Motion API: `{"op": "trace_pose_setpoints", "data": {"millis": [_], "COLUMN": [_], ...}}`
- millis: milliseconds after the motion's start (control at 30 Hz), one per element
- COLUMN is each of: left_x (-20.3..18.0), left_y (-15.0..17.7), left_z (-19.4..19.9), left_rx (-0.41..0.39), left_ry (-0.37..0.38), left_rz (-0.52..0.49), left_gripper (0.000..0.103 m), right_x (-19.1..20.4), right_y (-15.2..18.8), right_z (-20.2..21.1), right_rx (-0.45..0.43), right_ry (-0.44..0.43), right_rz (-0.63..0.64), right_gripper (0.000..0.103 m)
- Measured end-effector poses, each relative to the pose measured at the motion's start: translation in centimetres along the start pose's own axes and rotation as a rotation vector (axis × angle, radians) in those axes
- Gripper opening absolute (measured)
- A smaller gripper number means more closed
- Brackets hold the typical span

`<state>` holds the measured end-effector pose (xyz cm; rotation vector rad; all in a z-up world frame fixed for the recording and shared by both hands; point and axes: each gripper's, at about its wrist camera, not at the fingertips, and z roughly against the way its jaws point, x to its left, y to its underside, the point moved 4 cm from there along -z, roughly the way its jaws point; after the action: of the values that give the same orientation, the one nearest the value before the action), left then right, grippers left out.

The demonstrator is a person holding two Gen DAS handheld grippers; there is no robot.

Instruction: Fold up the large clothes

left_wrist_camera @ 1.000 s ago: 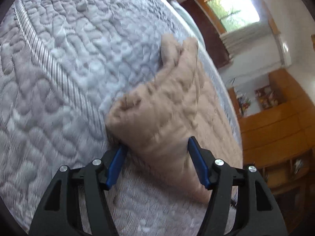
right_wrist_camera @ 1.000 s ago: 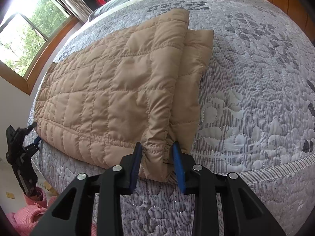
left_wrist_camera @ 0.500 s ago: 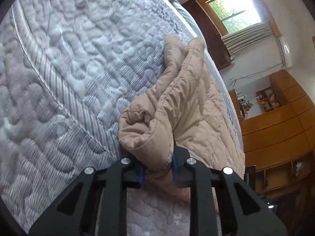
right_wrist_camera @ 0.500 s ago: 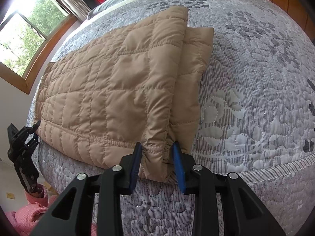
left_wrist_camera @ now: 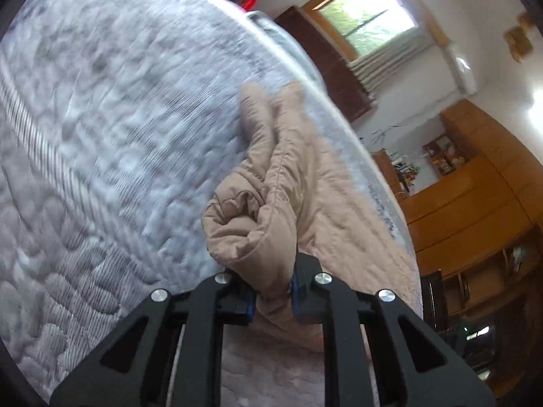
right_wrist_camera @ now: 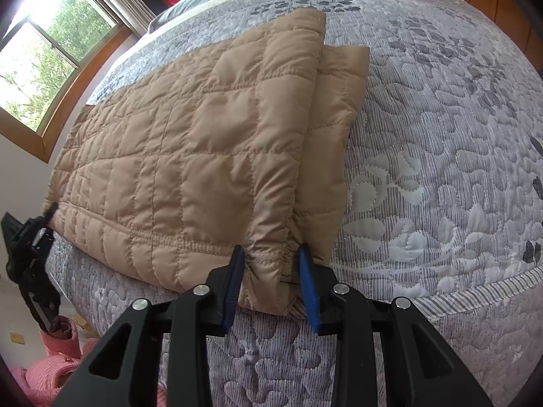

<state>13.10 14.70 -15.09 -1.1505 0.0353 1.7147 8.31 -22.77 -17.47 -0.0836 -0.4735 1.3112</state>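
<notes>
Pinching one bunched corner of the tan quilted jacket (left_wrist_camera: 258, 224), your left gripper (left_wrist_camera: 271, 296) has its jaws closing, the blue pads already pressed into the fabric on both sides, and the corner stands lifted and crumpled above the fingers. Your right gripper (right_wrist_camera: 271, 281) is clamped on the opposite hem corner, the padded fabric squeezed between its blue pads at the near edge of the bed. From the right wrist view, the jacket (right_wrist_camera: 203, 142) lies flat on the grey quilted bedspread (right_wrist_camera: 441, 156), folded lengthwise with a narrower layer showing along its right side, its hem running along the mattress edge toward the left gripper (right_wrist_camera: 47, 215), seen small at the far corner. Beyond the bed, a window (right_wrist_camera: 40, 51) with a wooden frame sits at upper left; pink fabric (right_wrist_camera: 54, 366) lies on the floor below. The left wrist view, somewhat blurred, shows wooden cabinets (left_wrist_camera: 475, 203) at right.
</notes>
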Motion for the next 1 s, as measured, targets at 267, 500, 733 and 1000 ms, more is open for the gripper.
{"op": "trace_pose_setpoints", "data": {"millis": [267, 500, 733, 1000], "left_x": [-7.6, -15.0, -19.3, -20.3], "left_y": [-0.4, 1.3, 4.3, 7.6], "left_z": [1.7, 1.0, -2.1, -7.6], "left_rx": [-0.052, -0.022, 0.083, 0.26], "left_ry": [0.086, 0.177, 0.234, 0.246], "left_rz": [-0.218, -0.425, -0.568, -0.661], "left_gripper": [0.012, 0.012, 0.012, 0.012], "right_x": [-0.1, -0.2, -0.2, -0.2], "right_y": [-0.1, 0.1, 0.1, 0.1], "right_z": [0.1, 0.3, 0.3, 0.4], "right_rx": [-0.004, -0.005, -0.004, -0.002], "right_ry": [-0.006, -0.007, -0.007, -0.013], "right_rz": [-0.004, -0.004, -0.002, -0.003], "right_gripper": [0.032, 0.032, 0.032, 0.032]}}
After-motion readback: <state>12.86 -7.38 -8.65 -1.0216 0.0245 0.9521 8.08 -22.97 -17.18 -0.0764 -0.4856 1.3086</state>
